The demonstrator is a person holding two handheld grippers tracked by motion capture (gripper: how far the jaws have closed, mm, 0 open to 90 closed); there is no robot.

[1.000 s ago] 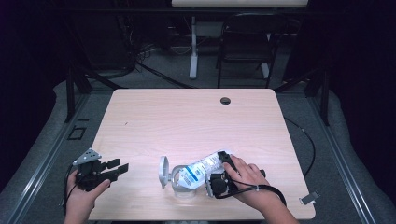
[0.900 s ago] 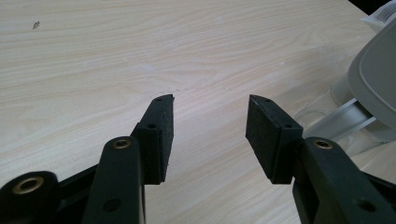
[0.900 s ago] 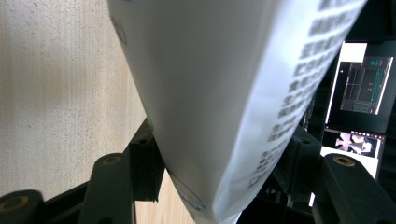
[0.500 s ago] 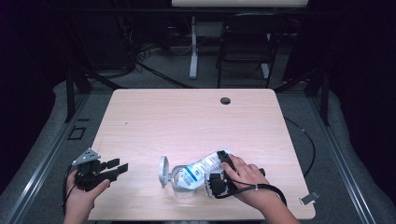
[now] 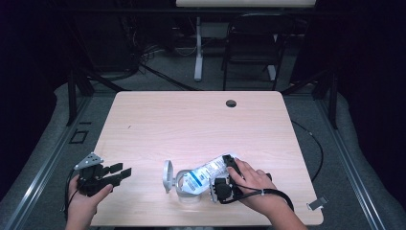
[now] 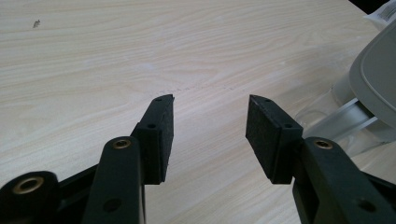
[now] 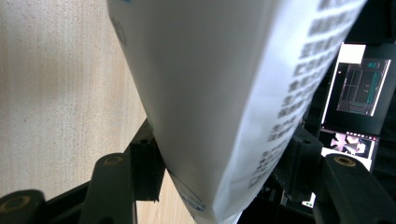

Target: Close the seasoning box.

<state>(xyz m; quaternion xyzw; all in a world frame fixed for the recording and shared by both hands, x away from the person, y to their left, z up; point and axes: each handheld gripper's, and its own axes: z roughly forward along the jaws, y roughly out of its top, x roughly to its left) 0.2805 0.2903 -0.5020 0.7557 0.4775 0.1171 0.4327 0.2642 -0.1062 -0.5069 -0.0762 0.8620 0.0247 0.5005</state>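
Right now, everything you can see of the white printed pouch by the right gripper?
The pouch is a white, soft-looking pack with blue and dark print. It lies slanted on the table near the front edge, its lower left end in the mouth of a clear container whose grey lid stands open. The right gripper is clamped on it; in the right gripper view the pouch sits between both jaws, small print running along one edge. The left gripper is open, apart from it.

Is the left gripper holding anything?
No, the left gripper is open, with bare table between its jaws.
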